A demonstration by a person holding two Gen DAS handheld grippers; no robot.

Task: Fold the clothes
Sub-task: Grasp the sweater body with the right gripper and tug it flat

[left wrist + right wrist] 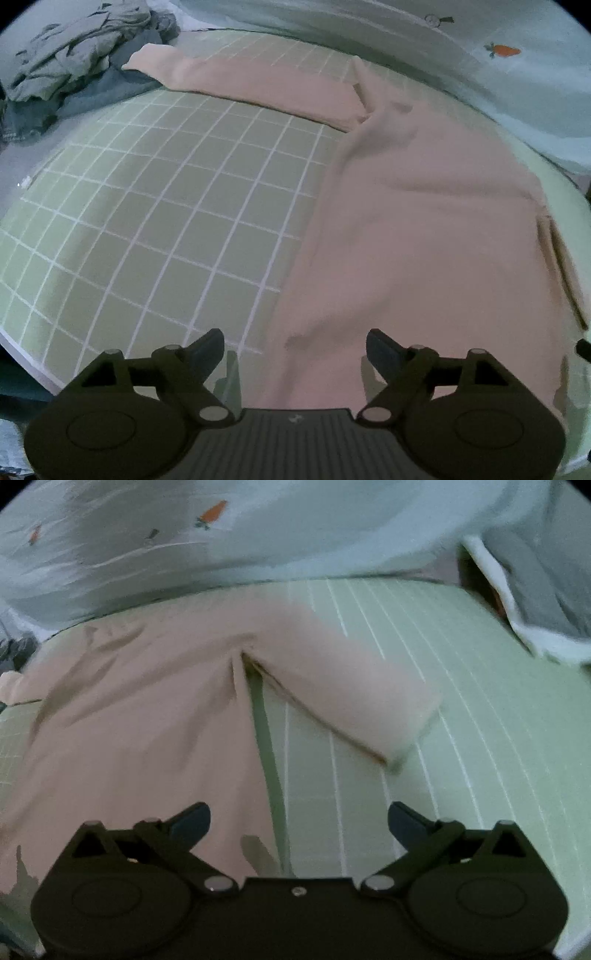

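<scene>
Pink garment [424, 229] spread flat on green grid mat [166, 221], one sleeve stretched out toward grey clothes pile [74, 66] at mat's far corner, other sleeve [351, 686] angled across mat's opposite side. Left tool [295, 347] spread wide over garment's near hem, gripping nothing. Right tool [299, 819] spread wide at garment's side edge, gripping nothing. Carrot-print cloth [258, 535] beyond mat's far edge.

A wide stretch of the gridded green mat [155, 206] lies bare left of the pink garment [424, 229], open for passage. The far left corner is blocked by a heap of grey clothes [74, 62]. Along the far edge, passage is bounded by carrot-printed bedding [258, 535]. Bare mat is also left right of the garment's sleeve [351, 686].
</scene>
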